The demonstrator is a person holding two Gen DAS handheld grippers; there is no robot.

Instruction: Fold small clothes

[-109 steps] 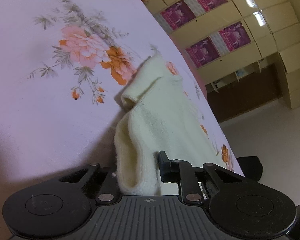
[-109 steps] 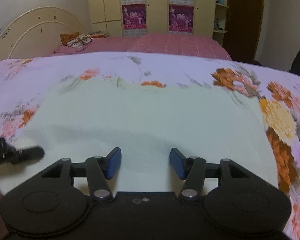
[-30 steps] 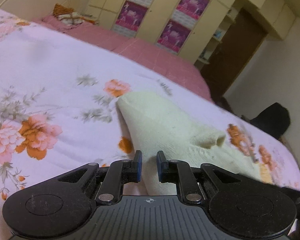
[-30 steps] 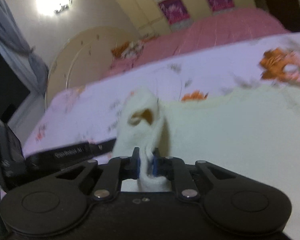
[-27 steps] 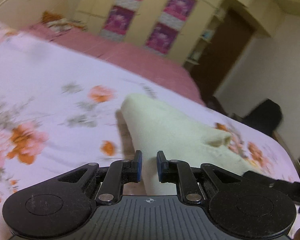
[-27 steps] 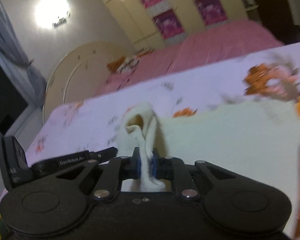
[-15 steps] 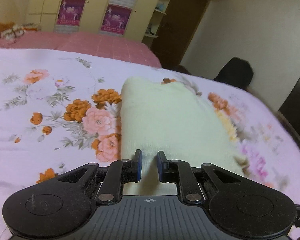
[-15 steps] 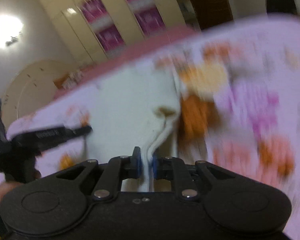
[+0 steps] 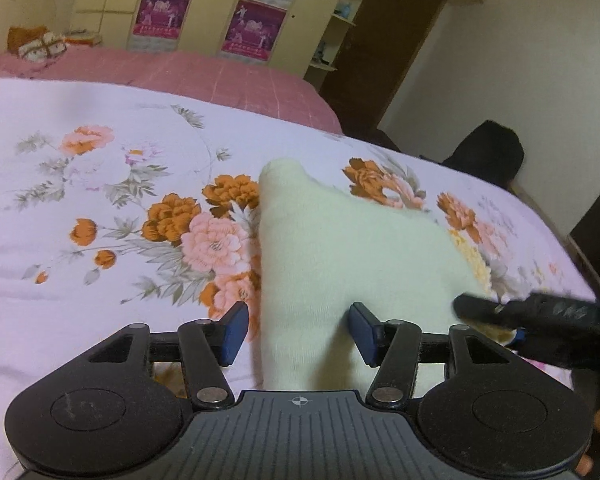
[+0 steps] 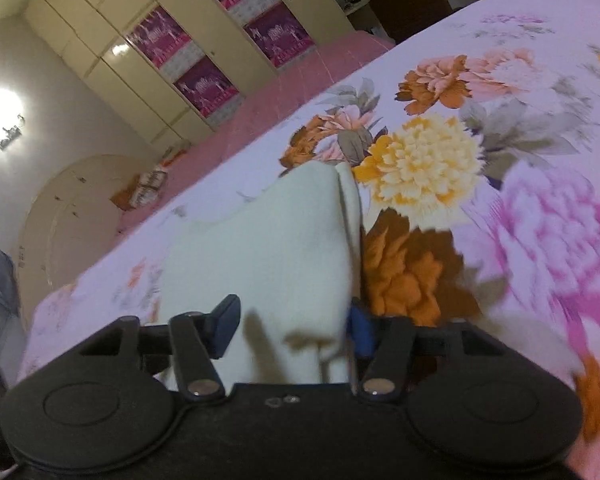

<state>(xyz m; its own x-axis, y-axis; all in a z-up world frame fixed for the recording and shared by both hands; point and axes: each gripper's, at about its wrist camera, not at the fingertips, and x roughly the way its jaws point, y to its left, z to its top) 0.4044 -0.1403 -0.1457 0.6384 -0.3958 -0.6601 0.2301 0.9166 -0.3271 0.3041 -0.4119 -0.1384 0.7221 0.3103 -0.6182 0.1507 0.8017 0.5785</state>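
Two views, one pale garment:
Left wrist view, left gripper (image 9: 298, 330): fingers spread wide apart, blue pads facing each other, nothing pinched.
Left wrist view, cream garment (image 9: 340, 248): lies folded on the floral bedspread (image 9: 100, 208), running from between the spread fingers straight ahead; its near end sits in the gap, closer to the right-hand pad, which it appears to touch.
Left wrist view, folded edge: the garment's smooth left side runs forward from just inside the left-hand pad to a rounded far corner.
Left wrist view, right gripper (image 9: 476, 308): a dark fingertip enters from the right, over the garment's right edge; blurred.
Left wrist view, beyond the claw: pink bedcover (image 9: 204, 76), wardrobe (image 9: 220, 8) with magenta posters, dark chair (image 9: 488, 152) to the far right.
Right wrist view, right gripper (image 10: 294, 326): fingers parted wide, gripping nothing.
Right wrist view, cream garment (image 10: 268, 256): fills the gap between the fingers and stretches ahead; its layered right edge meets the right-hand pad.
Right wrist view, floral bedspread (image 10: 520, 200): large blooms to the right of the claw, partly blurred.
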